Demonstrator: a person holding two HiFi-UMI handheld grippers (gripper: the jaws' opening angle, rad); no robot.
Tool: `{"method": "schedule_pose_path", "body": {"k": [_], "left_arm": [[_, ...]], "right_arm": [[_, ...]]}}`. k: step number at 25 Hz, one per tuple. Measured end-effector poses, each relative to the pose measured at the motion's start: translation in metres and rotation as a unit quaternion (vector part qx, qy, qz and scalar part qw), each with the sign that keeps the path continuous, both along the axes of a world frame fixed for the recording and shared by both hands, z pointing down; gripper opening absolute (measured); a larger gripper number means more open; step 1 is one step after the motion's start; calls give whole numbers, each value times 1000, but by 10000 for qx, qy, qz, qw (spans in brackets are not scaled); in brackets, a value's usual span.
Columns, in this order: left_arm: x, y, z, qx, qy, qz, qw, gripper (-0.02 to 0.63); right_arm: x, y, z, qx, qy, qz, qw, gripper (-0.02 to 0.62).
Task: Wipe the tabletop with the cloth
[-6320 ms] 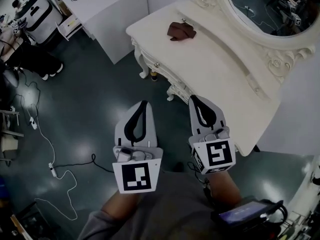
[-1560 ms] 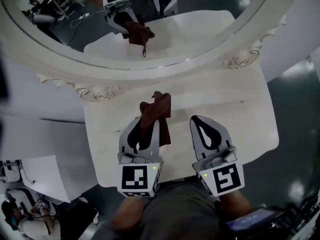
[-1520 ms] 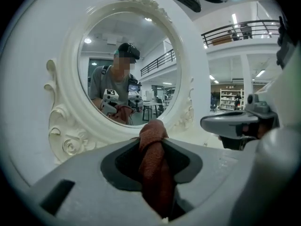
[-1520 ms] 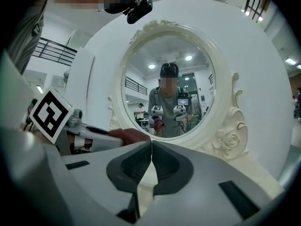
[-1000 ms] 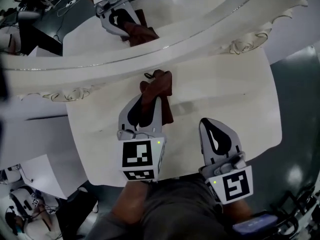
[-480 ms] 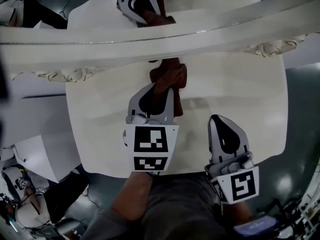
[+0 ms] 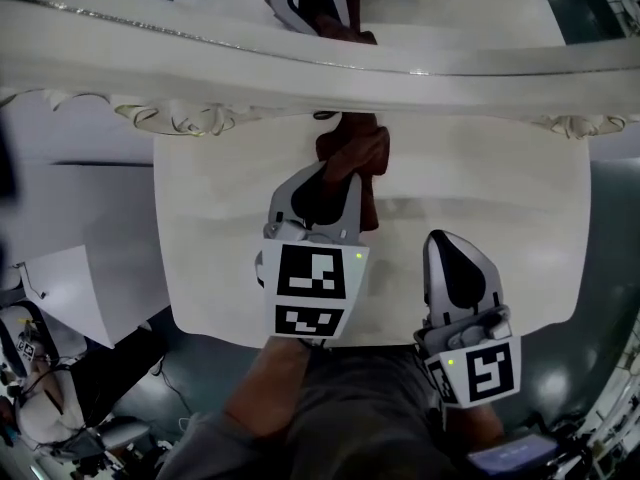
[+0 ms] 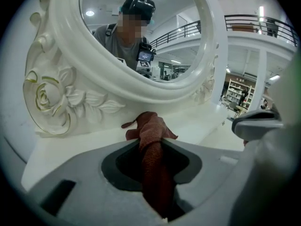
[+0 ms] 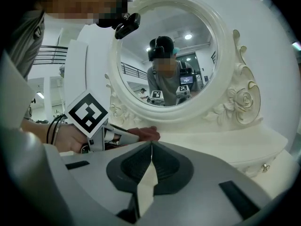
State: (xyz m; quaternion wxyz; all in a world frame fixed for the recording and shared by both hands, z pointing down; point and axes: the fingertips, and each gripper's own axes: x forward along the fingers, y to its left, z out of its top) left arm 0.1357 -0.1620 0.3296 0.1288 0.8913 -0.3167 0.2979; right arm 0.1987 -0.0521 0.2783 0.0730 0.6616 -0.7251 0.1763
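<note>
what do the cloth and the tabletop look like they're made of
Cloth: probably towelling fabric, matte reddish-brown; it bunches in folds and has a nubbly weave.
Tabletop: perhaps painted wood, cream, smooth with slight sheen; no grain shows.

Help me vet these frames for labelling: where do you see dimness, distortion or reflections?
Head view: dim overall, though the white tabletop is evenly lit, with a faint shadow beside the cloth. Left gripper view: strong fisheye bowing the mirror frame, dark corners, cloth sharp. Right gripper view: same fisheye, the mirror reflecting the person, mosaic patches over faces.
</note>
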Motion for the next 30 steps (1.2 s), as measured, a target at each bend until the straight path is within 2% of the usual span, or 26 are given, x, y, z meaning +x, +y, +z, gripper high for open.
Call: {"method": "schedule_pose_path", "body": {"k": [30], "left_arm": [[-159,-59,-1,-249,306,-644,9971,117]], "right_arm": [[-160,-79,0,-194,182,-1057,9940,14]]}}
